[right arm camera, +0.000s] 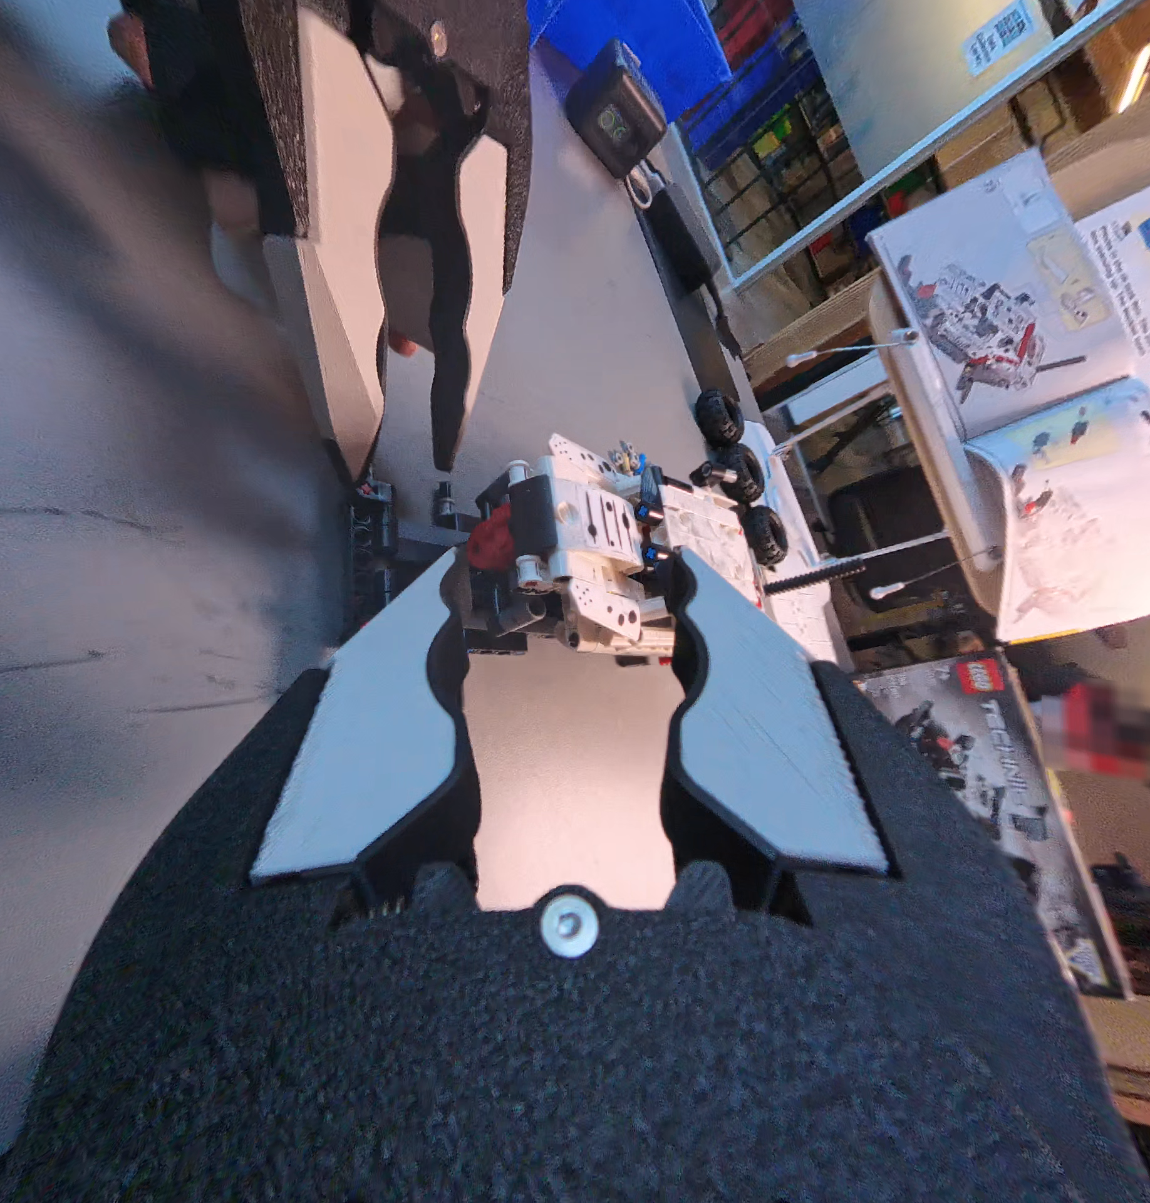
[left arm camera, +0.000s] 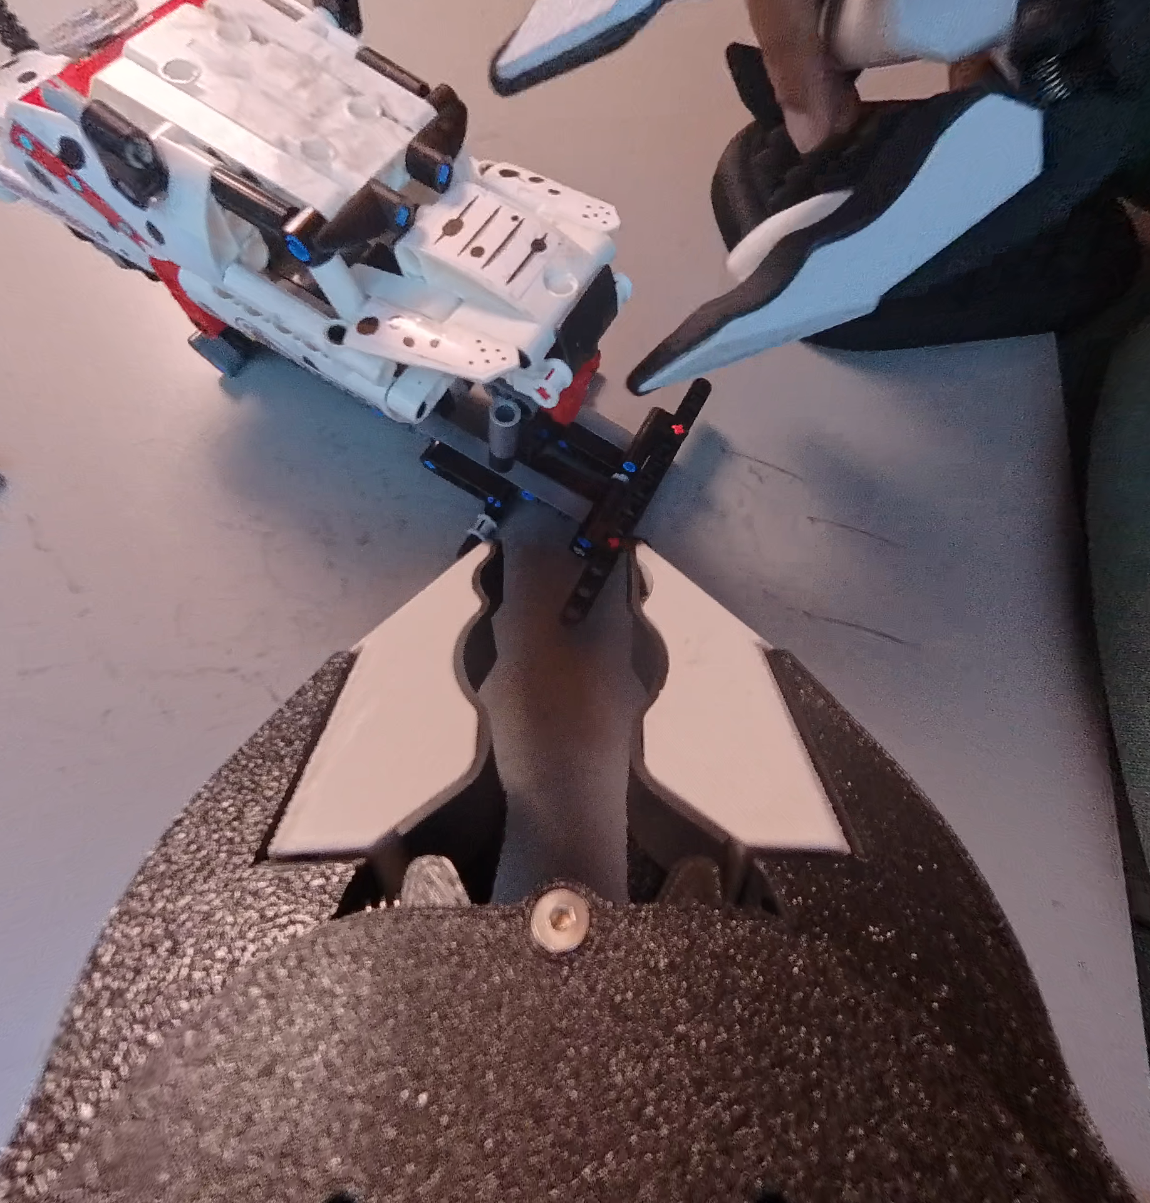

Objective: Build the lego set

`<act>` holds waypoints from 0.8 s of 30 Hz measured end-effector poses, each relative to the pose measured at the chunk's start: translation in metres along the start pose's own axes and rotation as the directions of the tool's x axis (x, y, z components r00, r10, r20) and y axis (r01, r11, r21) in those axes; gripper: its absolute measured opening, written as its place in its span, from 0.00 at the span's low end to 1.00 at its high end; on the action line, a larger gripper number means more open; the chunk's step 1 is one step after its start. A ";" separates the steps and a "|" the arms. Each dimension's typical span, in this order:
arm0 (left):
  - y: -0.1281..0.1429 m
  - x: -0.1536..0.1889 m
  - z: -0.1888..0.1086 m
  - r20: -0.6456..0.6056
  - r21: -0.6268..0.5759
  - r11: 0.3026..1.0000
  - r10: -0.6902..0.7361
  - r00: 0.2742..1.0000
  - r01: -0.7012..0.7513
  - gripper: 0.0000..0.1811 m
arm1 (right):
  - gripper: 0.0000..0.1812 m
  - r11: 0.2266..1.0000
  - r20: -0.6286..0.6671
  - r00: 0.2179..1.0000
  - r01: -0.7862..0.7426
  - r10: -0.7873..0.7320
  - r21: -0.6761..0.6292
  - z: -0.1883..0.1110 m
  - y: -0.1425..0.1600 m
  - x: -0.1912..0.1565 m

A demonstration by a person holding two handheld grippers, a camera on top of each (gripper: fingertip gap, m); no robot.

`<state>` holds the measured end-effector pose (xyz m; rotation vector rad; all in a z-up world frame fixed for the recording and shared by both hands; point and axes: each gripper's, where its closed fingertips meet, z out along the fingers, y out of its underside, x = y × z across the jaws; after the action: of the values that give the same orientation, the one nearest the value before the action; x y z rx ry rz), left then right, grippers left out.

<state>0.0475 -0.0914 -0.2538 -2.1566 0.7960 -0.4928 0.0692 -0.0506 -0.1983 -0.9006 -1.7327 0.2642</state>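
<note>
White and red, our lego car [left arm camera: 312, 215] sits on the grey table [left arm camera: 136, 651]. We hold our left gripper [left arm camera: 562, 553] partly open, with a black bar [left arm camera: 631, 501] at the car's end between its tips; we cannot tell if it grips. We hold our right gripper [right arm camera: 562, 560] wide open around the car, not squeezing it. Black wheels [right arm camera: 741, 469] and a building book [right arm camera: 1041, 390] wait behind.

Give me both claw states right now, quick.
Left claw: open, holding nothing; the black toothed beam at the end of the white Lego vehicle sits between its tips.
Right claw: open, empty, straddling that vehicle.
</note>
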 end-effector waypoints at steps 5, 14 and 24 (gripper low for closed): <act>0.014 0.011 0.009 -0.008 -0.076 0.995 0.072 0.997 -0.072 0.18 | 0.24 0.965 -0.002 0.965 0.261 -0.261 0.000 0.016 -0.001 -0.008; -0.011 0.023 -0.023 -0.111 0.120 0.991 0.079 0.991 -0.066 0.23 | 0.13 0.975 0.194 0.969 0.117 -0.154 0.190 -0.003 -0.027 0.020; -0.066 -0.013 -0.052 0.150 0.258 0.915 0.278 0.949 -0.309 0.44 | 0.08 0.880 0.672 0.724 -0.410 0.156 0.238 -0.031 -0.045 0.055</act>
<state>0.0337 -0.0771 -0.1713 -1.7502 0.9119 -0.3048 0.0718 -0.0519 -0.1202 -0.8411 -2.0397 1.1998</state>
